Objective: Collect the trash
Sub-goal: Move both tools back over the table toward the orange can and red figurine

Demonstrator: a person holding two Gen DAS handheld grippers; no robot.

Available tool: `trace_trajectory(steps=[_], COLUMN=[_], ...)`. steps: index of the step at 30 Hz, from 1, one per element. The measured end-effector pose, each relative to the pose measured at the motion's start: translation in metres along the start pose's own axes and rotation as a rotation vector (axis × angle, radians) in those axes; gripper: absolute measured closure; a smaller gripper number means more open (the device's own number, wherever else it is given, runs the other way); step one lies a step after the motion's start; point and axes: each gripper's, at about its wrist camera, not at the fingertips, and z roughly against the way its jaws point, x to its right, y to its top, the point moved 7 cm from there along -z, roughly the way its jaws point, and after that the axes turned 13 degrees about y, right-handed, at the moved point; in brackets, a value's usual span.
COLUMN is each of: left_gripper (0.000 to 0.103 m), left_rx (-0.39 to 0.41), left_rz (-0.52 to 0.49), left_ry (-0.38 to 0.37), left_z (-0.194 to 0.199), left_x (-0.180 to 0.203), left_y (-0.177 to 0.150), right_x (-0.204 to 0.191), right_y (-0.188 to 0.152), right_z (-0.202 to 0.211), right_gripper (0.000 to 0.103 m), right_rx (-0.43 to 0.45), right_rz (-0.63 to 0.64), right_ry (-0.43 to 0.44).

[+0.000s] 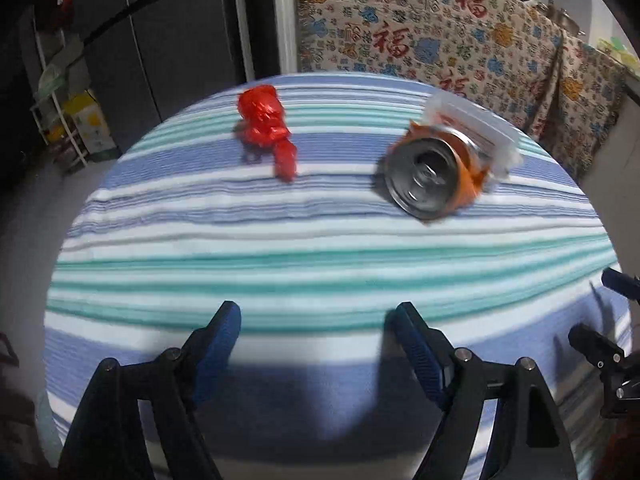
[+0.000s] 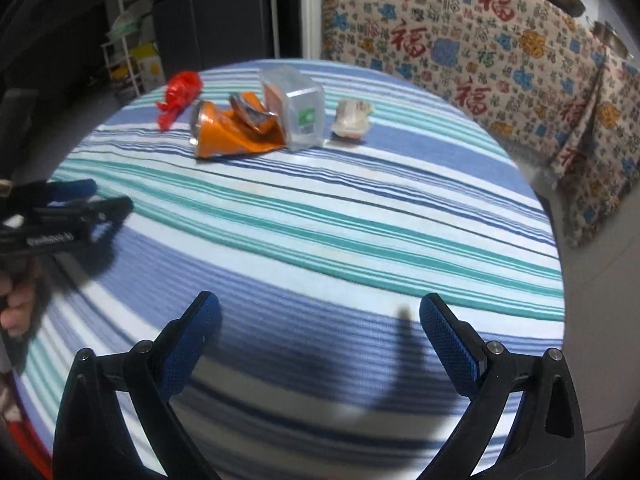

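Round striped table, four pieces of trash, two empty grippers.

Right wrist view, left to right: red wrapper at 11 o'clock; crushed orange can just right of it, on its side; clear tub touching the can, toward 12; pale wad near the tub at 1. Left gripper at the 6 o'clock edge, fingers spread, nothing between. Right gripper likewise spread wide and empty.
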Motion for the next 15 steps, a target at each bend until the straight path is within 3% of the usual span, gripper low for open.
trace_trajectory(steps=[3,15], left_gripper=[0.0,0.0], left_rx=[-0.001,0.0], left_rz=[-0.001,-0.017], left_ry=[0.008,-0.025], left_z=[-0.009,-0.02], left_x=[-0.006,-0.008], left_y=[0.002,0.015], right_x=[0.012,0.029], right_y=[0.004,0.013], right_z=[-0.011,-0.016], right_gripper=[0.003,0.0], right_rx=[-0.016,0.001], right_rz=[-0.036,-0.082], right_ry=[-0.025,-0.033])
